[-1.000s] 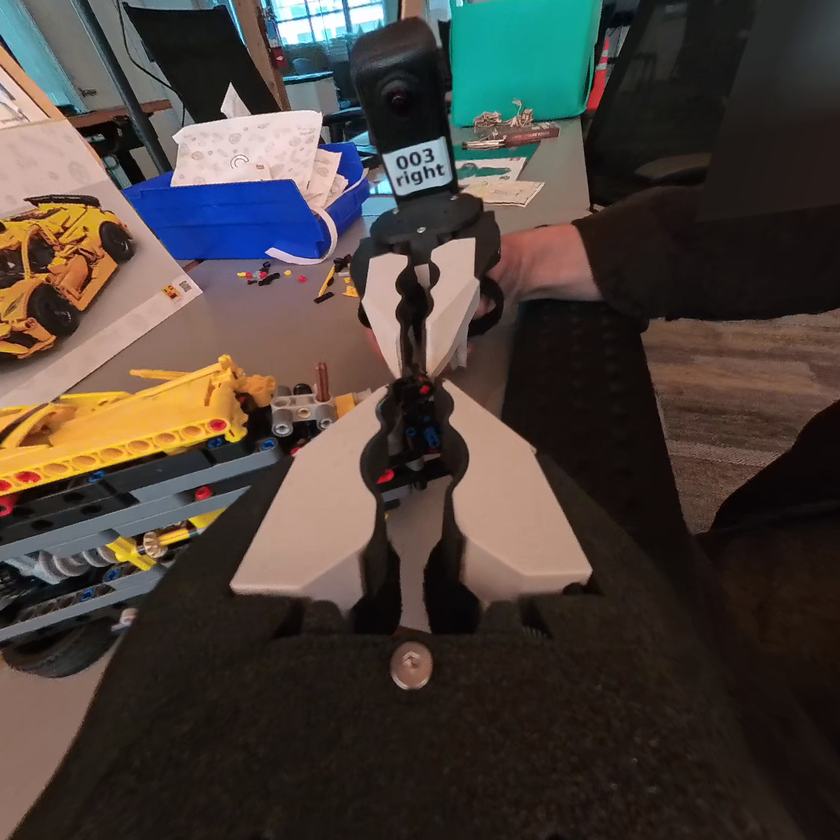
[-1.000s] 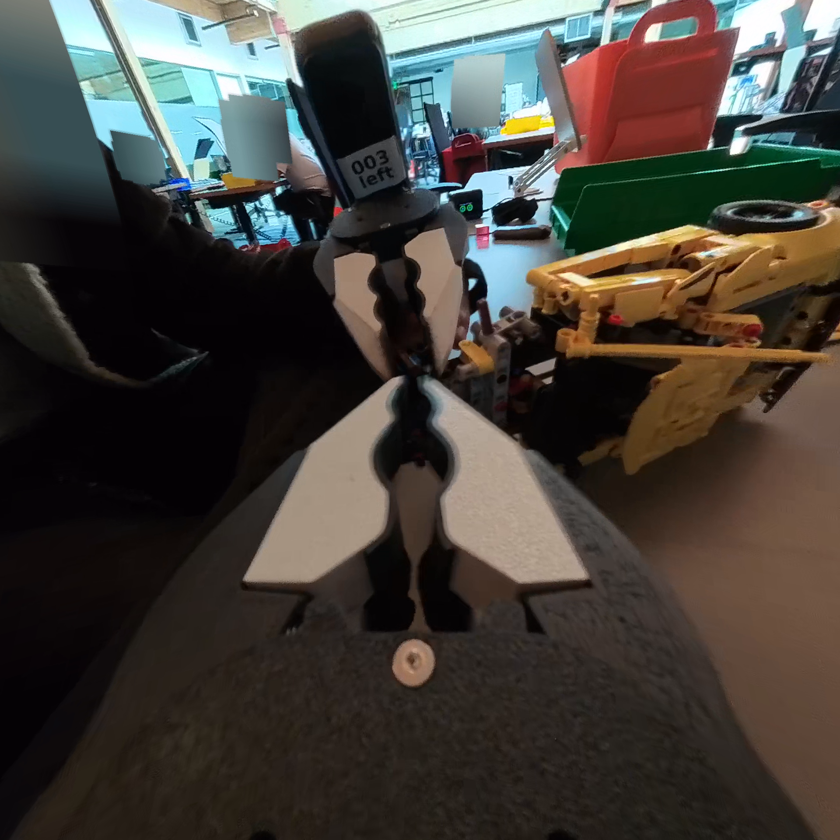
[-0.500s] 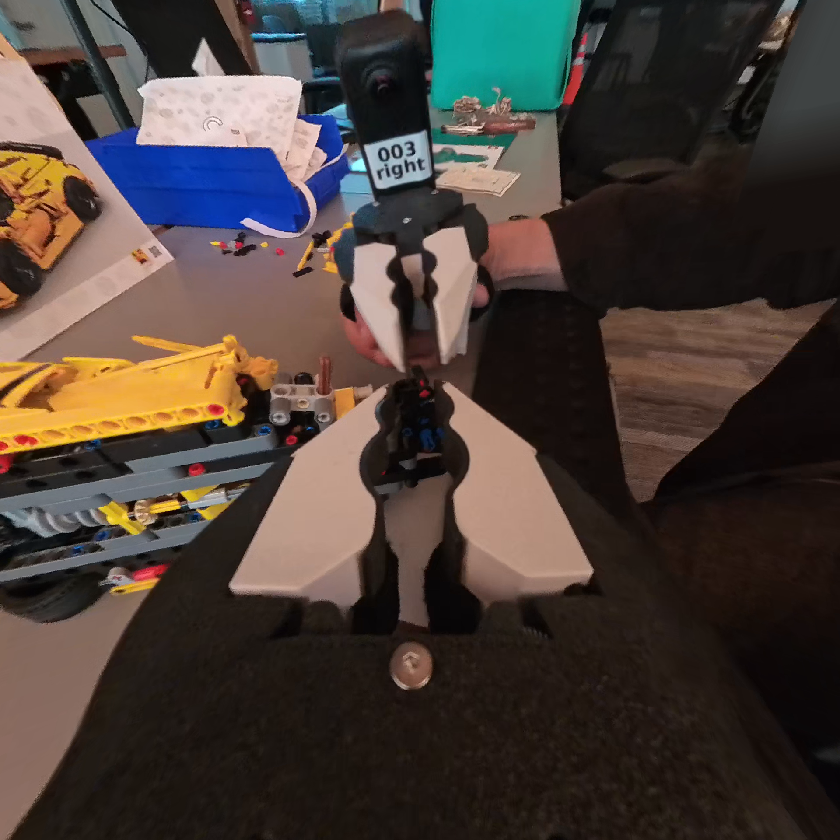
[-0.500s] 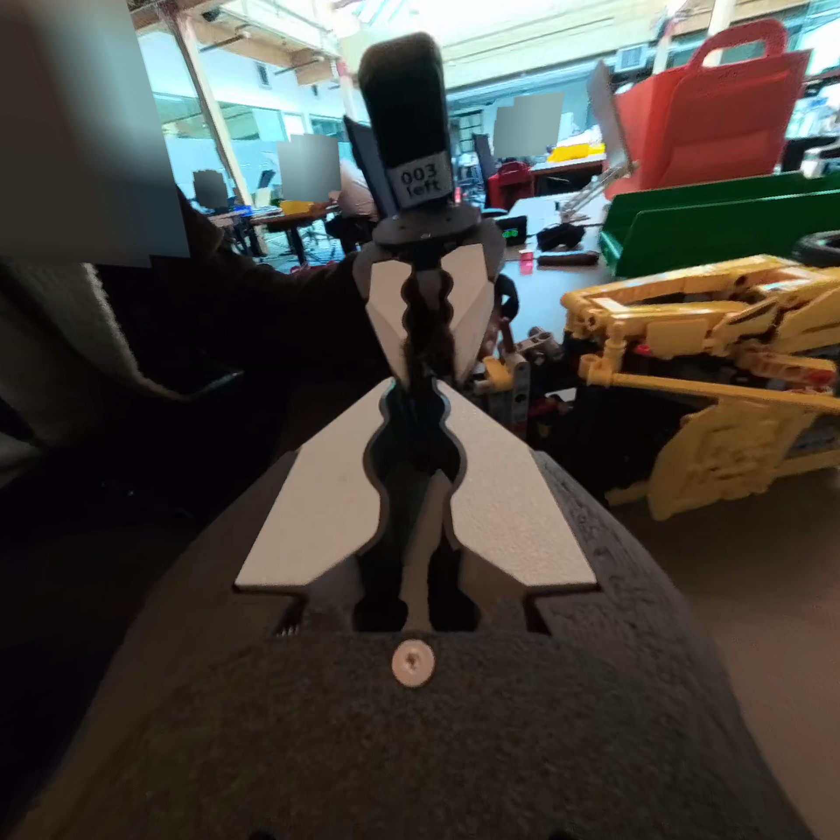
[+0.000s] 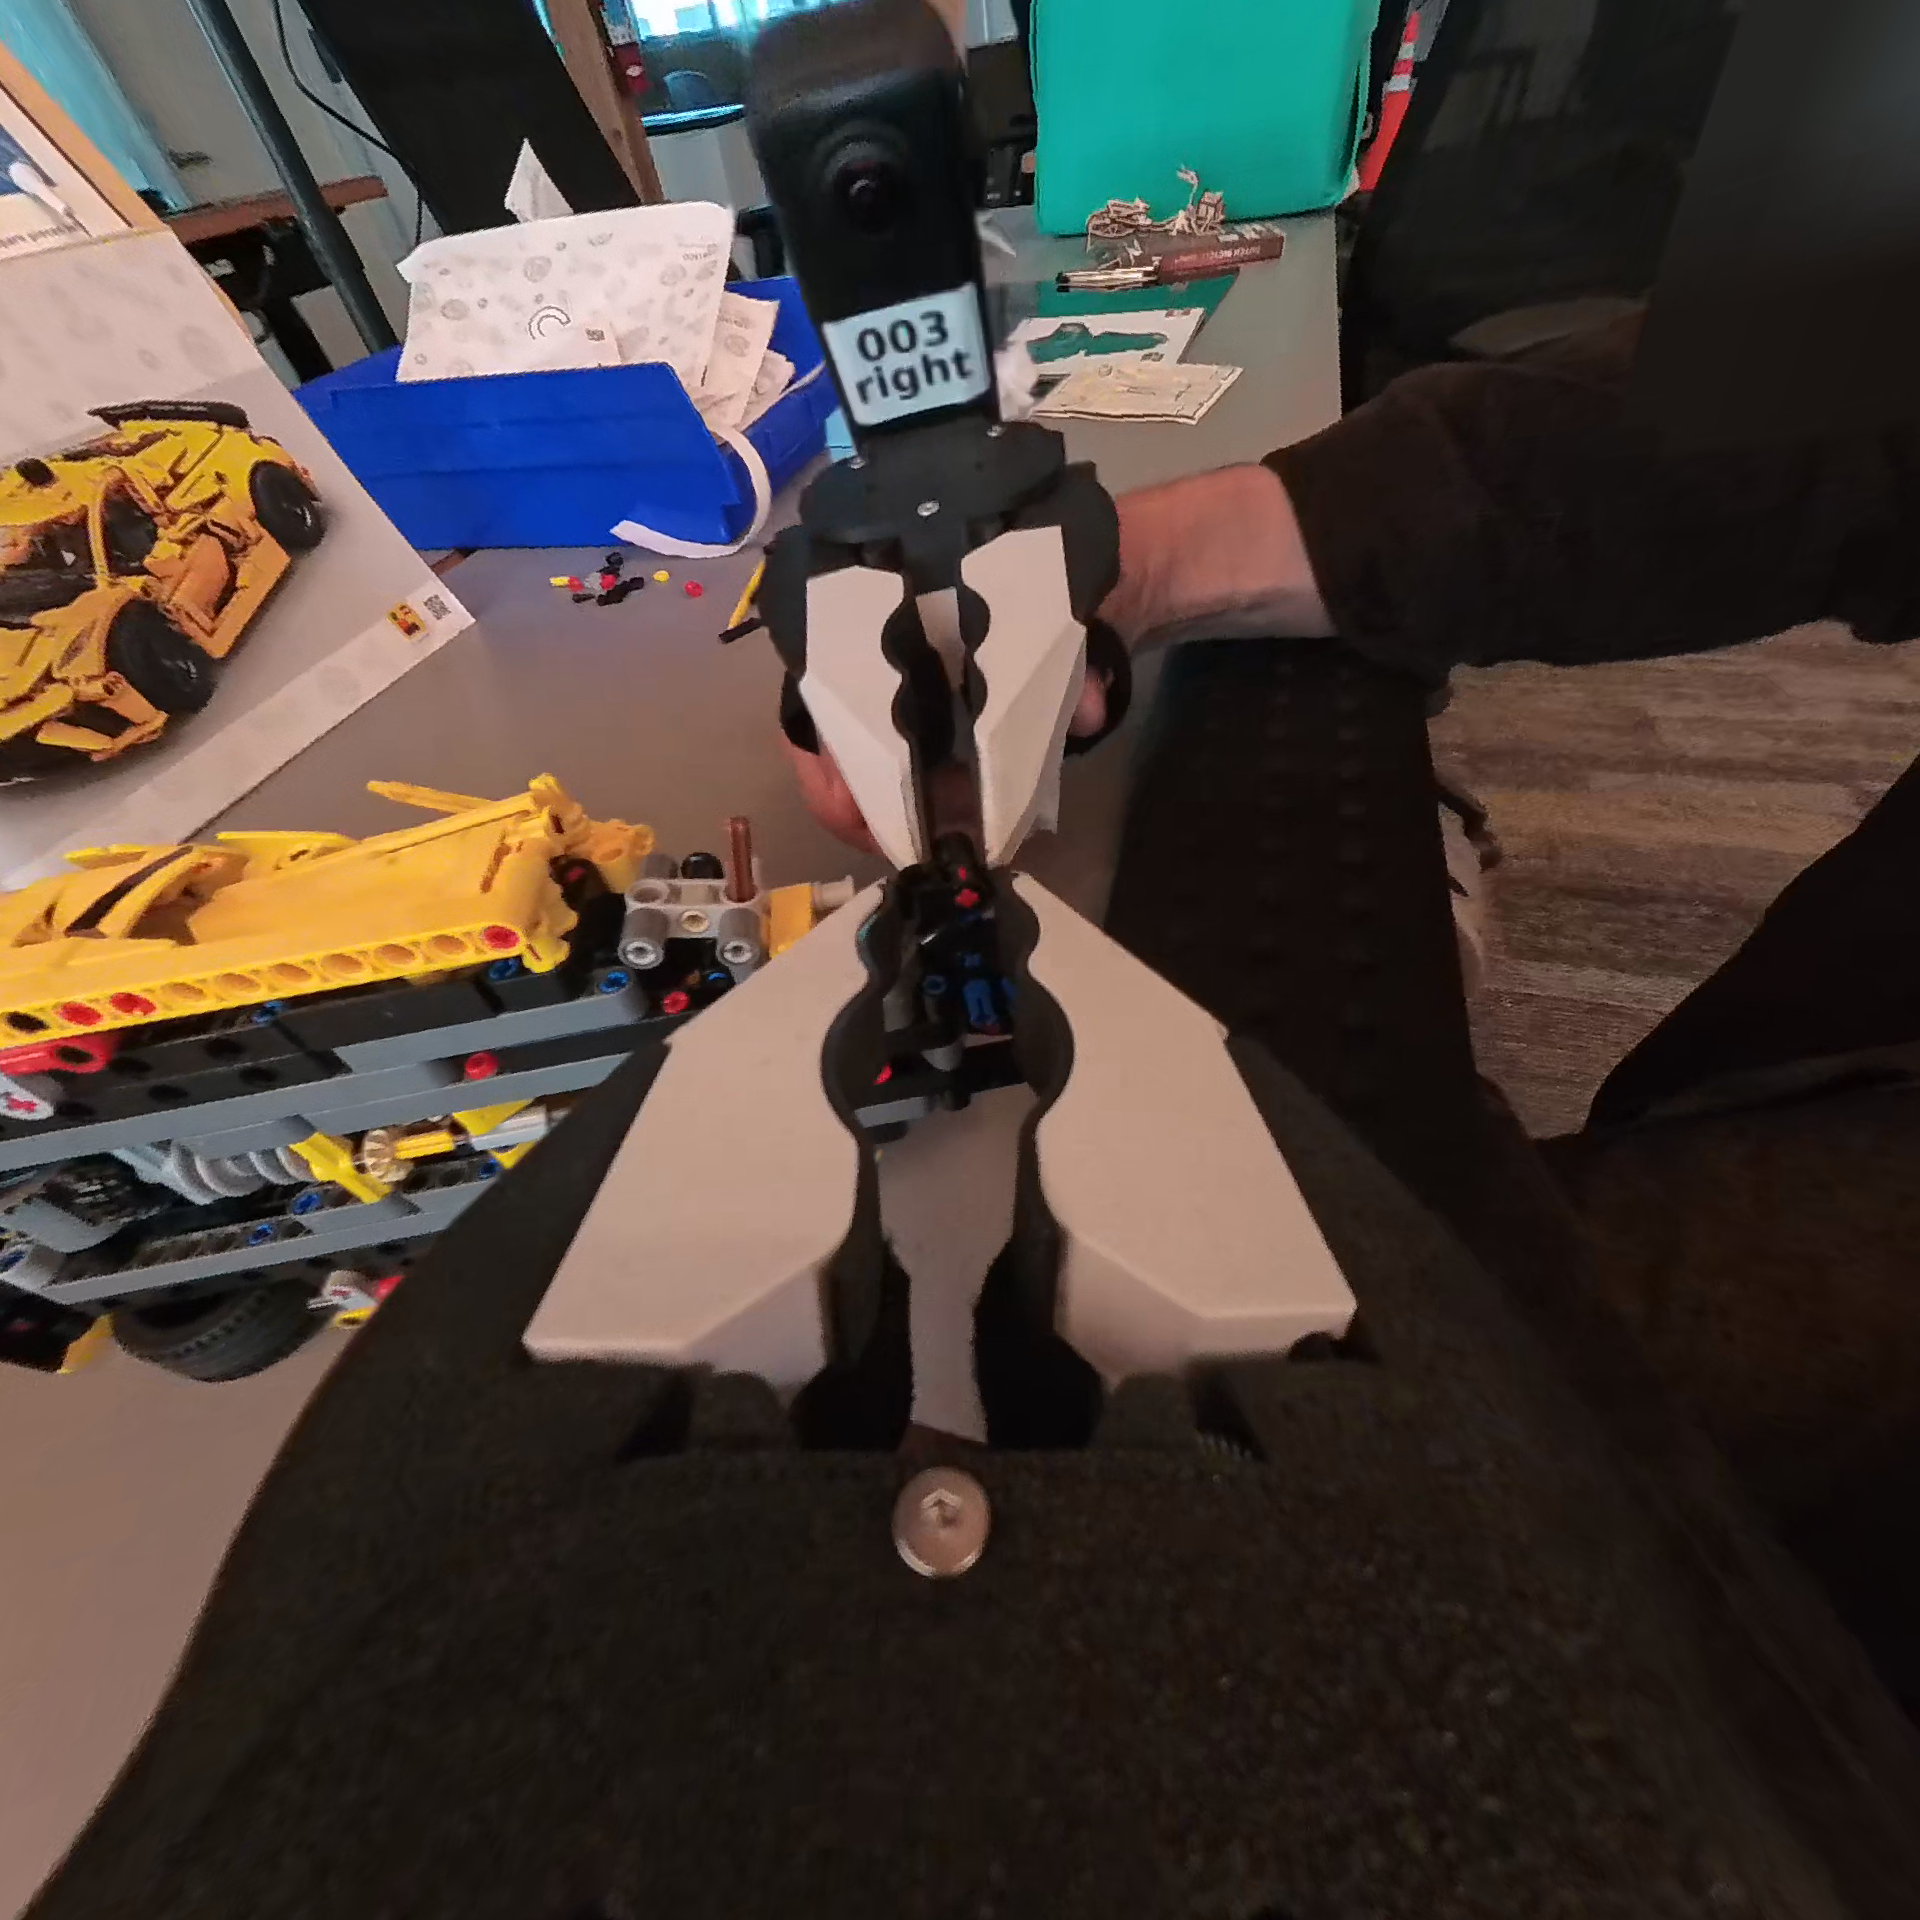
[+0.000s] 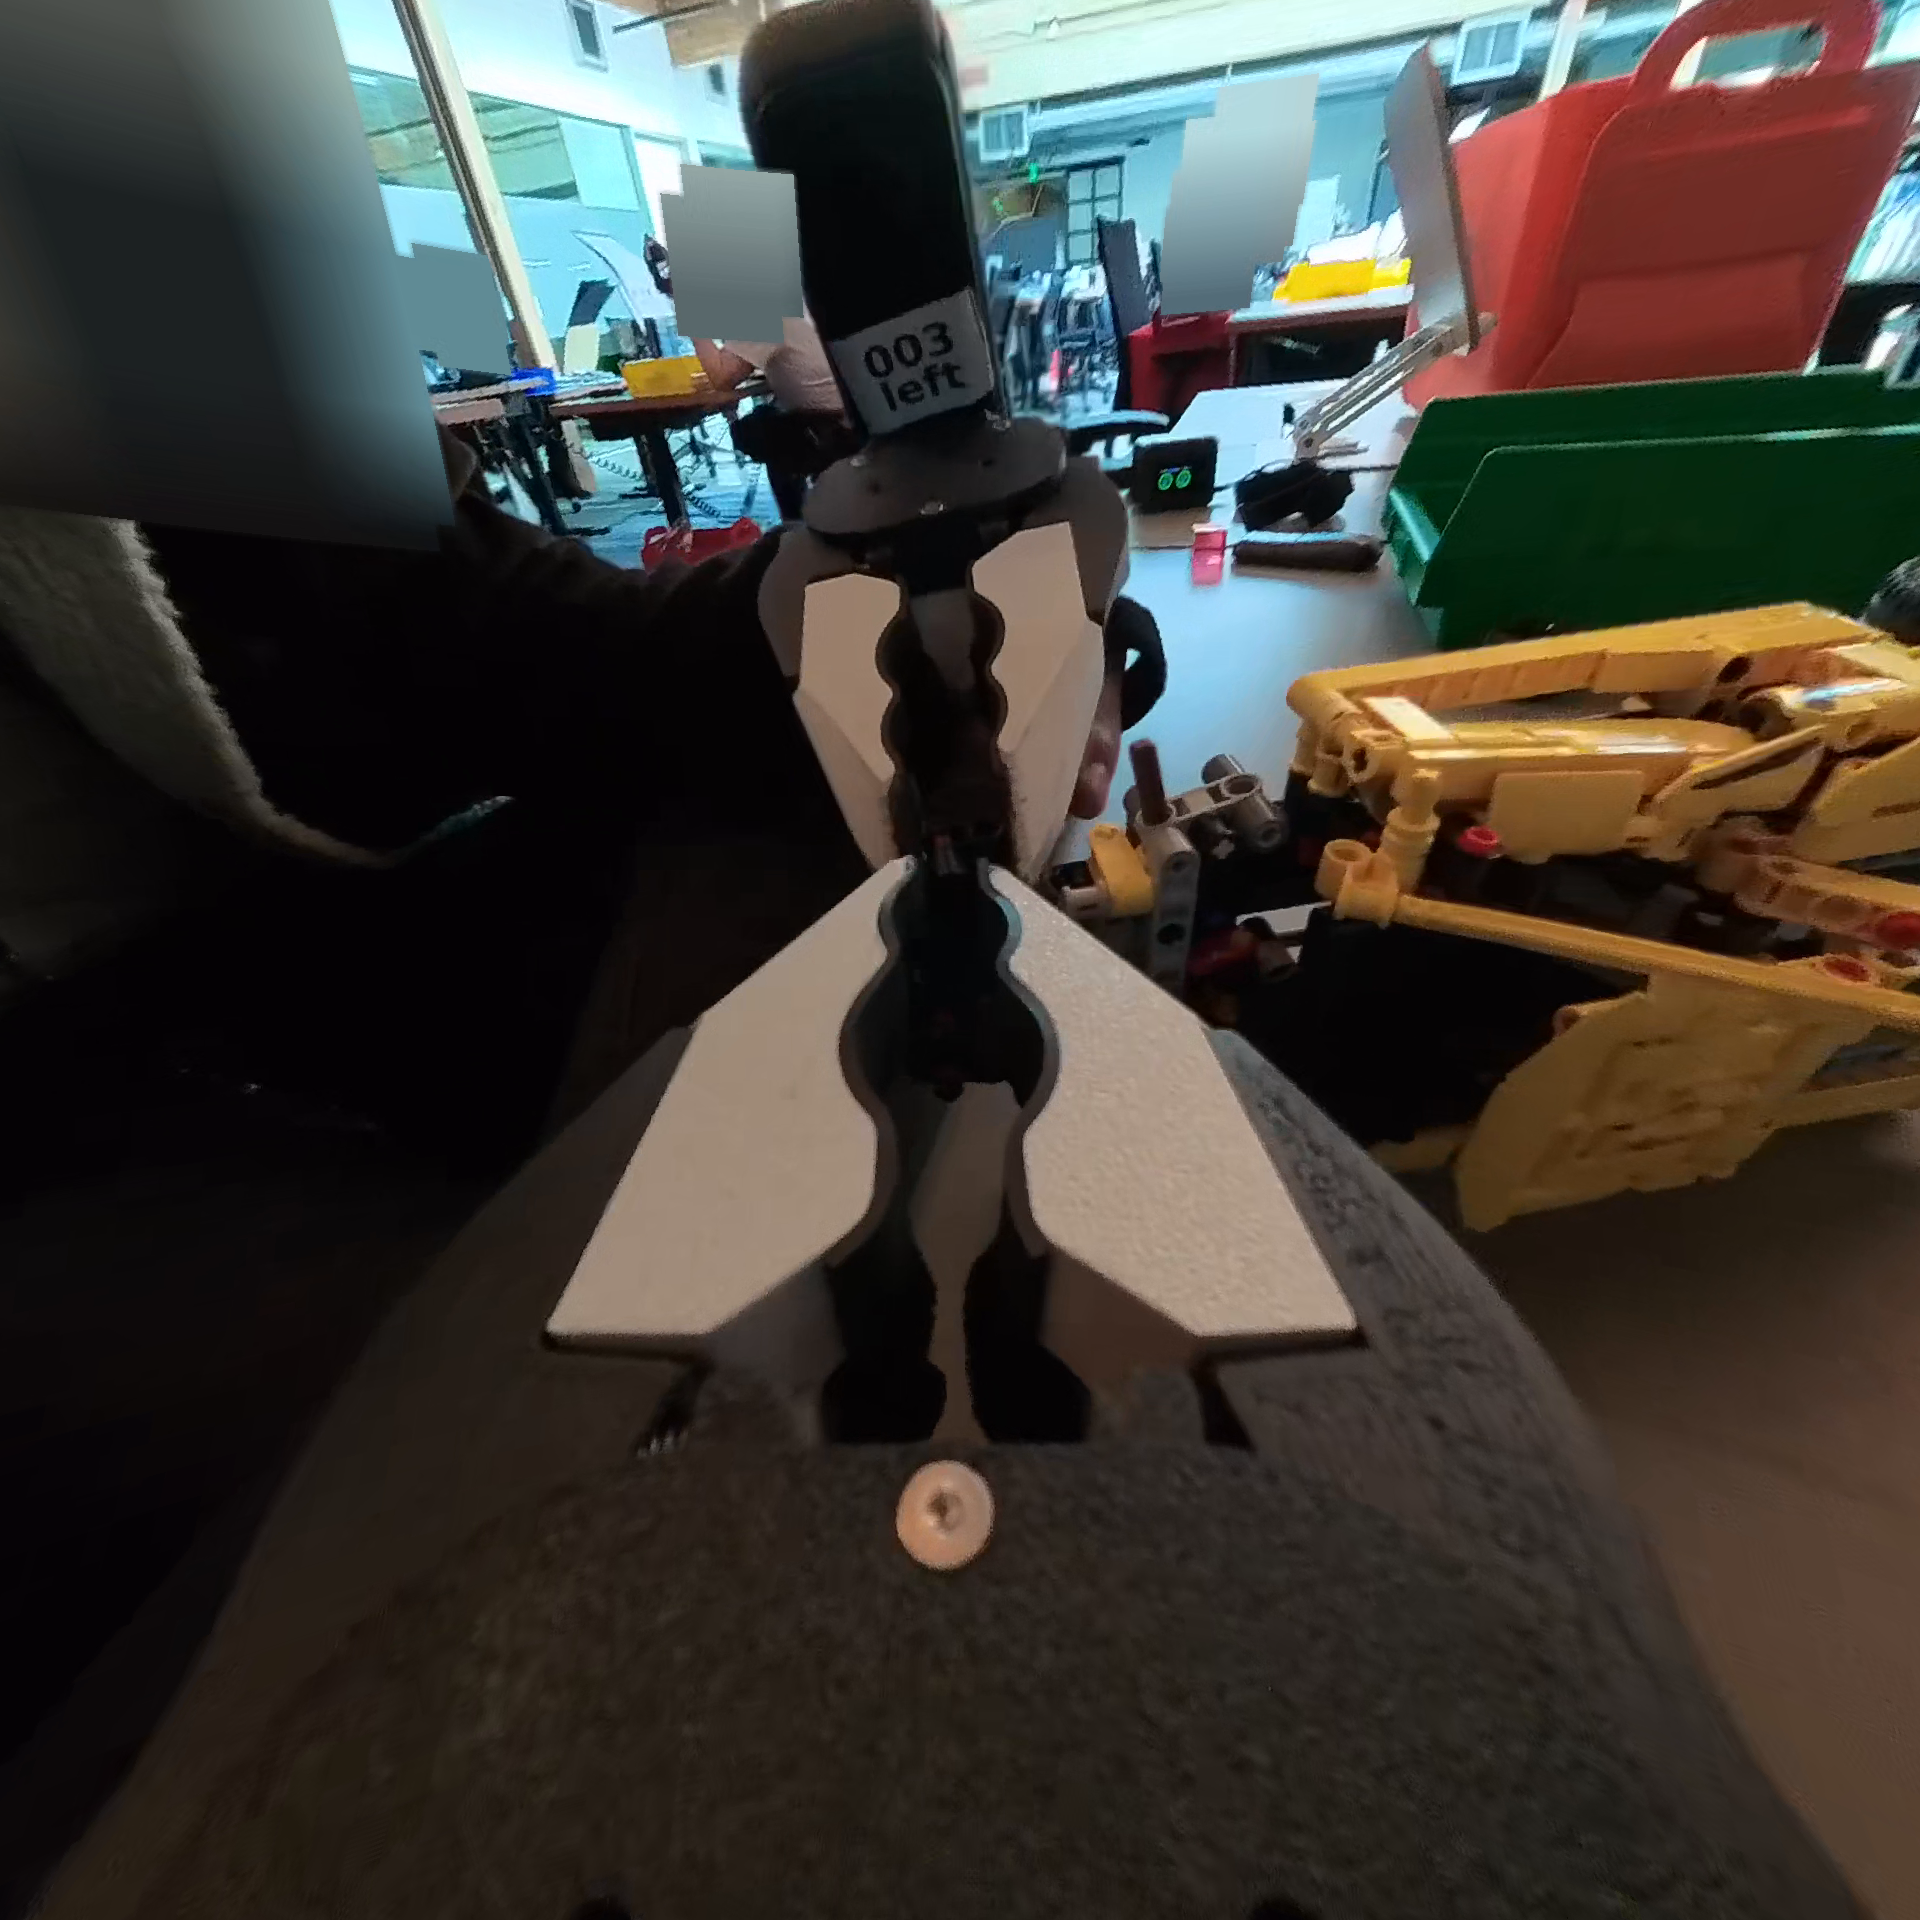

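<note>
My left gripper (image 5: 948,891) is shut on a small black brick assembly (image 5: 956,987) with red and blue pins, held just off the table's edge. My right gripper (image 5: 951,836) faces it tip to tip and is shut on the far end of the same assembly. In the right wrist view the assembly (image 6: 951,997) is a dark piece between my right gripper's (image 6: 948,875) fingers, with the left gripper (image 6: 951,836) opposite. A half-built yellow brick car (image 5: 312,935) lies on the grey table (image 5: 582,717) just left of the grippers; it also shows in the right wrist view (image 6: 1558,831).
A blue bin (image 5: 540,457) with paper bags stands behind, and a printed sheet with a yellow car picture (image 5: 156,561) lies at the left. Loose small pieces (image 5: 623,587) lie near the bin. A green bin (image 6: 1662,499) and a red bag (image 6: 1662,208) stand behind the car. The grippers are tip to tip, or close to it.
Half a second ago the two grippers stood slightly apart; now they are tip to tip again on the assembly. The car has not moved.
</note>
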`<act>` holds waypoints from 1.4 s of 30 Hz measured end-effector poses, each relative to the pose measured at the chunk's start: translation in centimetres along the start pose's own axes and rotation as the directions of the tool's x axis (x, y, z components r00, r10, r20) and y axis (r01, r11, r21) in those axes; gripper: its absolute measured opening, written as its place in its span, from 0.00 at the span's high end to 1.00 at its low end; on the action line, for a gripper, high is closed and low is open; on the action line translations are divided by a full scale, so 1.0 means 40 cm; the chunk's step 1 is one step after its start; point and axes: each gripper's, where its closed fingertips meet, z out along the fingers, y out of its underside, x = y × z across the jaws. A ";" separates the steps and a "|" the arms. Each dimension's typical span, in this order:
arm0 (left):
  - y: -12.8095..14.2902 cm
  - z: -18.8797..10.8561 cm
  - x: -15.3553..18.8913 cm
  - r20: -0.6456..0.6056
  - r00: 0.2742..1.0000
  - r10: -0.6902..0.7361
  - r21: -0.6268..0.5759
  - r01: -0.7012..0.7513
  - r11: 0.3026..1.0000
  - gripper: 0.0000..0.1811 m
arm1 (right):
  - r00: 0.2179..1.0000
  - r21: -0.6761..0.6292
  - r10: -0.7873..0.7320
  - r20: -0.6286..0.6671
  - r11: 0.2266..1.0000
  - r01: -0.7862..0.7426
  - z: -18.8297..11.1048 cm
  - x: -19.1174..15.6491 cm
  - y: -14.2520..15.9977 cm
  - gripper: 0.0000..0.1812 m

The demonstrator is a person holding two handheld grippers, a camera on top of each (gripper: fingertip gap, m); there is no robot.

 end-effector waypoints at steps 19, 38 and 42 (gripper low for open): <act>-0.002 -0.009 0.026 -0.060 0.998 -0.006 0.054 0.009 0.999 0.92 | 0.998 -0.016 0.001 0.068 1.000 0.000 -0.004 -0.026 0.003 0.96; -0.015 -0.003 0.025 -0.056 0.997 -0.045 0.071 0.049 0.996 0.91 | 0.998 -0.015 0.031 0.053 0.999 -0.030 -0.006 -0.027 0.000 0.95; -0.015 -0.002 0.030 -0.057 0.998 -0.036 0.079 0.041 0.996 0.91 | 0.996 -0.012 0.041 0.075 0.999 -0.040 -0.010 -0.033 0.002 0.95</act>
